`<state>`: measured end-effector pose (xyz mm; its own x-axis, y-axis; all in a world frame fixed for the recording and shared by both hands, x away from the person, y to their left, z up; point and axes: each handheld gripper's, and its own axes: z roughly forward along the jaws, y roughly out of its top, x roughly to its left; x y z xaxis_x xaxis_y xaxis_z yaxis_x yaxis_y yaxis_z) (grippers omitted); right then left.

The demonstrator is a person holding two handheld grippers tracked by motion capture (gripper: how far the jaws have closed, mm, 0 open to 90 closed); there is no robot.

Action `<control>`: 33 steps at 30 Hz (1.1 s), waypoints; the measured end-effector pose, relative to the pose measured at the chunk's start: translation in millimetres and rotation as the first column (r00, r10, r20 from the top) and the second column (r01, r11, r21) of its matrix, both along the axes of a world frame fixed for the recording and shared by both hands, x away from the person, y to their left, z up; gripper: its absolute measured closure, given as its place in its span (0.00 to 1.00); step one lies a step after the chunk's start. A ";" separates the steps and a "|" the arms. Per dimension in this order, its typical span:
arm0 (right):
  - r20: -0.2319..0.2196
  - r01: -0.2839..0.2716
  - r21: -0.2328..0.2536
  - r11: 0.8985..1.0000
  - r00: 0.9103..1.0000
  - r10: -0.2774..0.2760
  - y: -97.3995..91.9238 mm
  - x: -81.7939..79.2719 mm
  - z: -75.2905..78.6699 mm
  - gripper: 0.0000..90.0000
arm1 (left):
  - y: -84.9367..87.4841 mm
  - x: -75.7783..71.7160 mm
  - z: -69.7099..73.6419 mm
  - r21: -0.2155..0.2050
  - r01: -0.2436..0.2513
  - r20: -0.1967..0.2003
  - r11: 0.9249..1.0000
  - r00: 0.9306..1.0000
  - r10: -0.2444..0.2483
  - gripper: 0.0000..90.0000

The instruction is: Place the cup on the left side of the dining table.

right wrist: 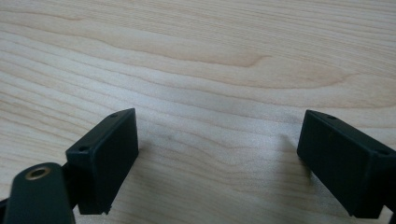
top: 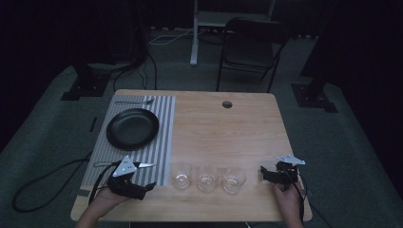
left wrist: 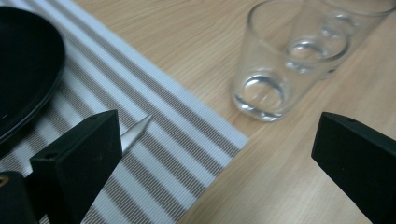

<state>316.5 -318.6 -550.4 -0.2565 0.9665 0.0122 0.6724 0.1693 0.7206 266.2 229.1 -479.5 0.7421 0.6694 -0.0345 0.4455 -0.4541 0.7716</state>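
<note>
1. Left gripper (top: 151, 186): black, blocky jaws, grey three-cornered plate on top; lower left of the high view, at the near table edge. Jaws spread wide, nothing between them.
2. Knife (top: 142, 166): slim, bright metal, lying flat on the mat's near edge just beyond the left gripper; its pointed tip (left wrist: 140, 128) shows past the left jaw in the left gripper view.
3. Nearest glass (top: 181, 175): clear, thick-based tumbler, upright on bare wood just right of the mat.
4. Two further glasses (top: 207, 178) (top: 234, 179): same kind, in a row rightward along the near edge.
5. Right gripper (top: 262, 174): black, lower right, jaws wide apart over bare wood.
6. Placemat (top: 161, 137): ribbed, grey-and-white stripes, rectangular, left part of the table.
7. Plate (top: 132, 128): round, glossy black, on the mat.
8. Fork (top: 135, 101): metal, on the mat's far edge.
9. Table (top: 228, 133): pale wood grain, rounded corners, round cable hole.
10. Room: dim, grey carpet; dark folding chair (top: 252, 47) beyond the table.
</note>
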 end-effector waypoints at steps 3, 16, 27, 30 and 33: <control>0.000 0.000 0.000 1.000 1.000 0.000 0.0 0.0 0.0 0.13 | -5.1 1.1 1.7 -0.005 0.016 0.002 1.000 1.000 -0.016 0.02; 0.000 0.000 -0.001 1.000 1.000 0.000 -0.1 0.0 0.0 0.13 | -25.9 5.9 3.7 0.011 0.075 0.000 0.997 0.997 -0.075 0.02; 0.001 -0.001 -0.001 1.000 1.000 0.001 -0.1 0.0 -0.1 0.13 | -48.6 12.0 10.6 0.019 0.133 0.009 0.991 0.991 -0.133 0.02; 0.001 -0.001 -0.001 1.000 1.000 0.001 -0.1 0.0 -0.1 0.13 | -53.9 13.4 11.2 0.024 0.141 0.012 0.990 0.990 -0.141 0.02; 0.001 -0.001 -0.001 1.000 1.000 0.001 -0.1 0.0 -0.1 0.13 | -59.7 14.0 11.5 0.048 0.153 0.016 0.987 0.988 -0.154 0.02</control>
